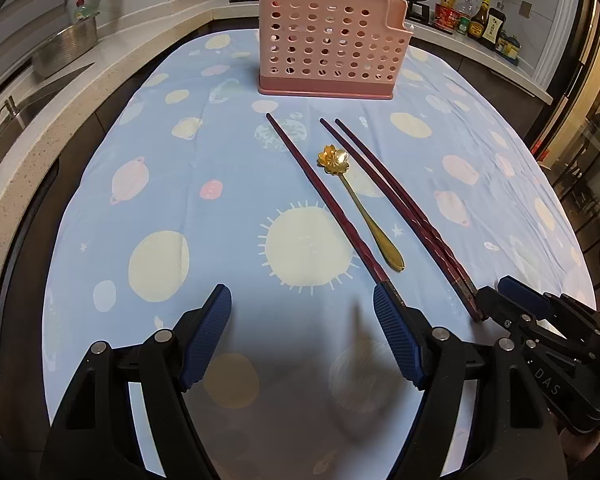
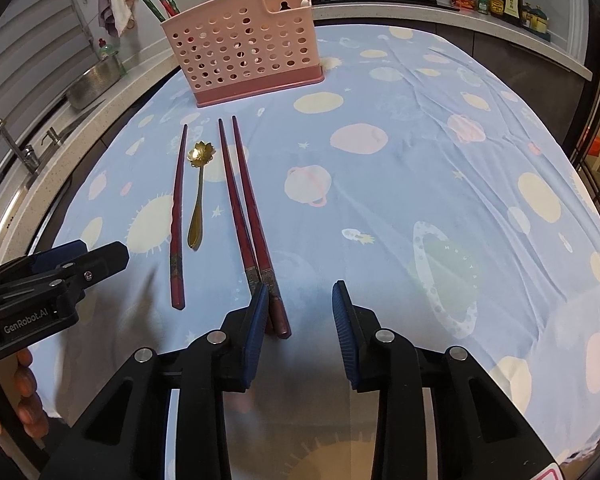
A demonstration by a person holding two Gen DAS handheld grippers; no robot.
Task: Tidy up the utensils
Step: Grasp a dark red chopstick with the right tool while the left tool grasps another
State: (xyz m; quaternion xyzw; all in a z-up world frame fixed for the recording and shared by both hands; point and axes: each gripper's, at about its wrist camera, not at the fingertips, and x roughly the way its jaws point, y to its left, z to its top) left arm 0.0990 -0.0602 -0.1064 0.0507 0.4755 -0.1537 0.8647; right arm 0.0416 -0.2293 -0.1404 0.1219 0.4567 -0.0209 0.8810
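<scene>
I'm holding my right gripper (image 2: 300,308) at the near ends of the paired chopsticks (image 2: 244,208), jaws apart, left pad touching their butts but nothing clamped. My left gripper (image 1: 302,304) is sitting wide apart and empty beside the single chopstick (image 1: 324,196). Gold spoon (image 1: 360,204) is lying between single and pair, all in front of the pink holder (image 1: 332,40).
</scene>
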